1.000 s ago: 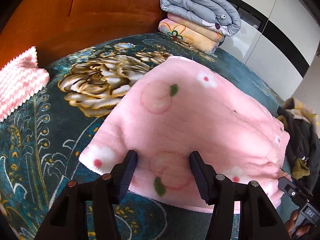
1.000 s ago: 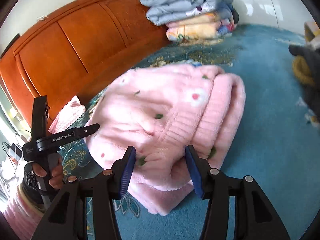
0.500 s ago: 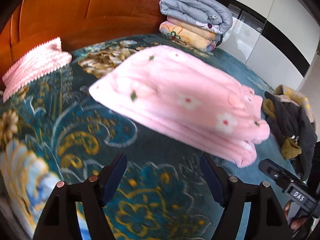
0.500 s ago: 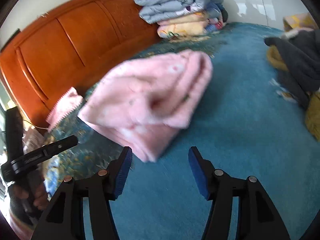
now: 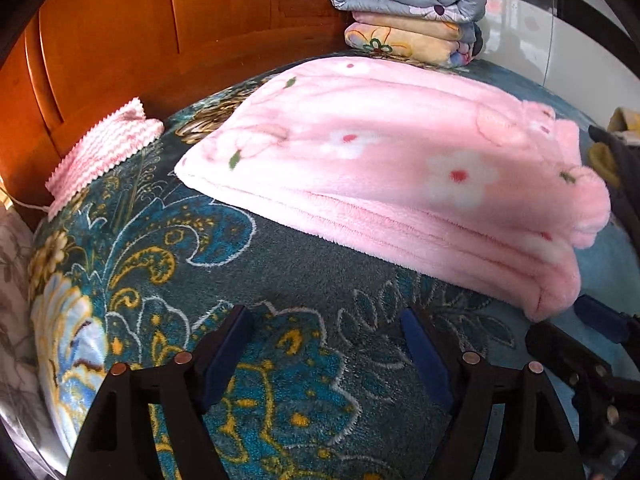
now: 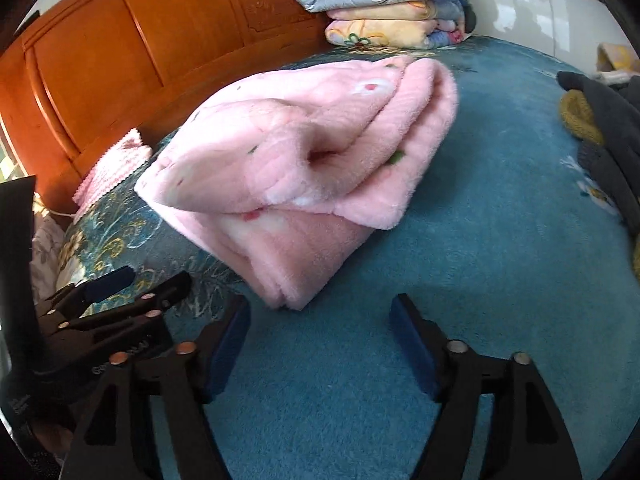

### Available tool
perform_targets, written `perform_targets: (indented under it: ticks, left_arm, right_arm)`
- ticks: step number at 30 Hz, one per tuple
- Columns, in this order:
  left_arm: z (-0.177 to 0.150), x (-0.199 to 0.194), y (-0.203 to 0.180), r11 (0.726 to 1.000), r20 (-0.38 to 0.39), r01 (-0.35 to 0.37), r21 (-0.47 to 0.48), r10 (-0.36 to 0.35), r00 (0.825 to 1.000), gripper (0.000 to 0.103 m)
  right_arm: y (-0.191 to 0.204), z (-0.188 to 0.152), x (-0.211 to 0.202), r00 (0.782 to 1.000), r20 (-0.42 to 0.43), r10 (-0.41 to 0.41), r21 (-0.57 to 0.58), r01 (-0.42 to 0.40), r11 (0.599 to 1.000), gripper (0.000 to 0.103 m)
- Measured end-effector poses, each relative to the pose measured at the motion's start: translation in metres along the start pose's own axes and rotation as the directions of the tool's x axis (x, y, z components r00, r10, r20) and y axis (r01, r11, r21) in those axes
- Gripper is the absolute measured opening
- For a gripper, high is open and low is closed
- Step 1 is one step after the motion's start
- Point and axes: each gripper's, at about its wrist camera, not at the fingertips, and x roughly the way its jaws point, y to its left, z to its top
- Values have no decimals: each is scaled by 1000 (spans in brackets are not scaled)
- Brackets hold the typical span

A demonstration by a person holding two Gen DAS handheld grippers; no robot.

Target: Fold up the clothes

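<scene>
Garment: the pink fleece (image 5: 400, 168) lay folded in a thick stack on the bed (image 5: 280, 280), near the headboard (image 5: 120, 40), its layered edges facing me.

Left hand-held gripper (image 5: 326, 354): I had it spread wide and empty, above the patterned bedcover, just short of the stack's long edge and not touching it.

Right hand-held gripper (image 6: 320, 340): also wide and holding nothing, aimed at the stack's near corner (image 6: 288, 300), close to it but apart.

Step in hand: I judged the fold on this piece was done and the job was to tidy or move on.

Loose spot: from the right wrist view the top layer bulged open with a hollow (image 6: 324, 152) in it; I would have pressed that flat, working from the fold outward, before leaving it.

Grip advice: the fleece looked plush and slippery, so I reckoned any pinch should take all layers at a corner, not just the top one.

Next piece: the dark clothes pile (image 6: 600, 128) sat well apart on the right.

Risk: dragging one edge could have slid the stack askew.
</scene>
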Motion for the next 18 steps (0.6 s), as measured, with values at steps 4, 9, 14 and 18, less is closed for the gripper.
perform_targets:
  ticks: [4,9,14,18]
  left_arm:
    - [-2,-3,-4,999,5,-35,16,35,999,82]
    - [-4,-4,-6,999,-8,-39,-9,39,999,82]
    - [-4,-1,-4,999,-28,-38,-37,37,999,87]
    - [-3,6,5,993,-58,-66,-93,61,996,103]
  right_arm:
    - [7,-2,2,999,-2,-32,-28,32,999,82]
    - [3,-2,-1,1000,5,-29,-4,29,1000,82]
    - [0,-3,-5,998,14,-55,17,55,998,82]
    - [4,-3,-4,996,8,-88,3,88,996,82]
